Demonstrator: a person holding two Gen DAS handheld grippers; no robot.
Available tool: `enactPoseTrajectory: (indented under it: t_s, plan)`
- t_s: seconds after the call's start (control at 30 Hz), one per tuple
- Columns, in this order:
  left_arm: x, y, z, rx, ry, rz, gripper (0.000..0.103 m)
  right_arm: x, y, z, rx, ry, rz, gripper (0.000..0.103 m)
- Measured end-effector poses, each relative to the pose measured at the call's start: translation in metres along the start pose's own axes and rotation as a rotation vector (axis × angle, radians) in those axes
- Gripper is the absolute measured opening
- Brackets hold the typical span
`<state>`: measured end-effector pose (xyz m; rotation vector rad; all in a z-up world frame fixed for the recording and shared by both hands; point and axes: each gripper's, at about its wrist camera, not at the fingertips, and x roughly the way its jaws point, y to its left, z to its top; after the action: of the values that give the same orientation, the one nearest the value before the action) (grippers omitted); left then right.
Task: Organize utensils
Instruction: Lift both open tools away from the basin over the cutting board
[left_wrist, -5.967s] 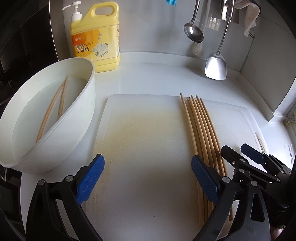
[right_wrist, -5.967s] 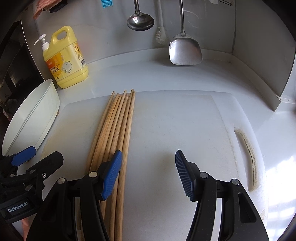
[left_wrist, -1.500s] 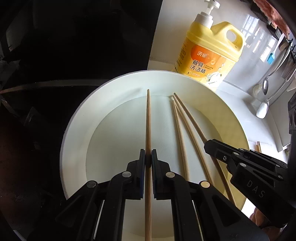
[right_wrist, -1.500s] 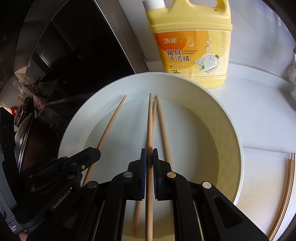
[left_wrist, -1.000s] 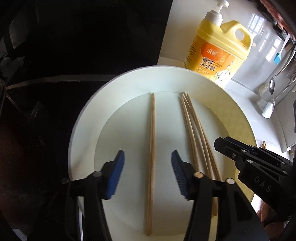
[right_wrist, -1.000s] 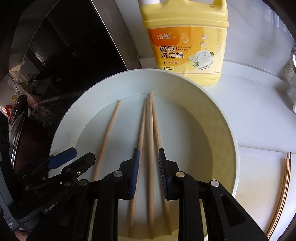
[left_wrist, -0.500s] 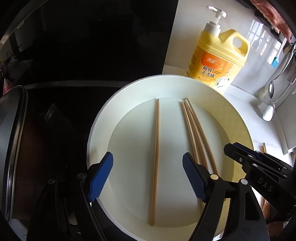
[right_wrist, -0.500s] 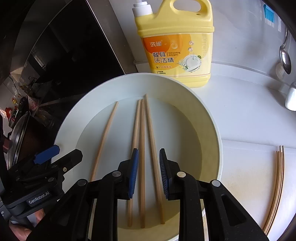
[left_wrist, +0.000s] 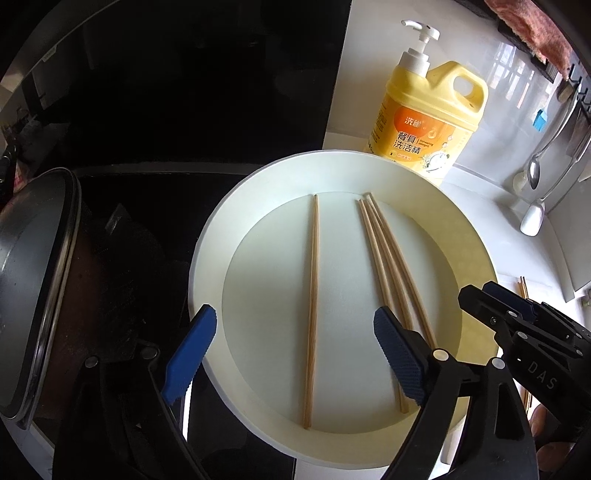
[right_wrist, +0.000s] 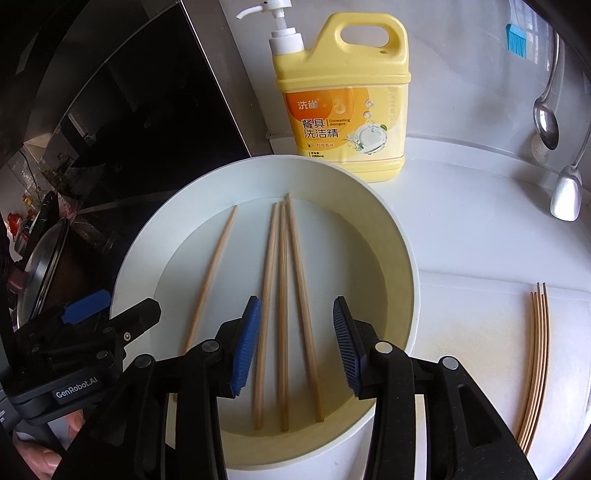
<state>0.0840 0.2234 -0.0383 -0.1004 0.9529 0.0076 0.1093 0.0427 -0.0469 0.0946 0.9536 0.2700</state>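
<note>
A white basin (left_wrist: 207, 251) (right_wrist: 406, 258) holds water and several wooden chopsticks. One chopstick (left_wrist: 312, 306) (right_wrist: 210, 277) lies alone on the left; three chopsticks (left_wrist: 388, 266) (right_wrist: 282, 295) lie close together to its right. My left gripper (left_wrist: 291, 354) is open and empty above the basin's near side, over the lone chopstick. My right gripper (right_wrist: 297, 347) is open and empty above the three chopsticks. Each gripper shows in the other's view, the right (left_wrist: 524, 332) and the left (right_wrist: 85, 332). More chopsticks (right_wrist: 535, 362) lie on the cutting board (right_wrist: 472, 332) at the right.
A yellow dish soap bottle (left_wrist: 428, 114) (right_wrist: 343, 107) stands behind the basin. A ladle (right_wrist: 546, 122) and a spatula (right_wrist: 567, 192) hang on the back wall at the right. A dark stove with a pan (left_wrist: 33, 277) lies left of the basin.
Both grippers were shut on chopsticks over the basin, then opened and dropped them in. Since then both have pulled back and up, and the right jaws have opened wider.
</note>
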Motion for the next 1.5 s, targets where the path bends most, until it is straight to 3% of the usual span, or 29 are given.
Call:
enactPoseTrajectory:
  t_s: [0.33, 0.6, 0.83, 1.17, 1.33, 1.5]
  plan:
    - [-0.016, -0.01, -0.011, 0.016, -0.014, -0.004, 0.088, -0.032, -0.011, -0.023, 0.023, -0.045, -0.023, 0.057]
    - [-0.038, -0.046, -0.019, 0.046, -0.064, -0.029, 0.092, -0.064, -0.047, -0.056, 0.059, -0.067, -0.052, 0.061]
    - [-0.056, -0.104, -0.04, 0.065, -0.089, -0.067, 0.093, -0.098, -0.107, -0.09, 0.098, -0.086, -0.082, 0.063]
    - [-0.072, -0.199, -0.089, 0.032, -0.095, -0.058, 0.094, -0.149, -0.22, -0.134, 0.114, -0.105, -0.119, 0.064]
    - [-0.073, -0.234, -0.109, 0.015, -0.081, -0.021, 0.094, -0.151, -0.265, -0.147, 0.119, -0.098, -0.096, 0.064]
    - [-0.068, -0.255, -0.122, 0.033, -0.066, -0.006, 0.094, -0.145, -0.285, -0.151, 0.119, -0.095, -0.102, 0.064]
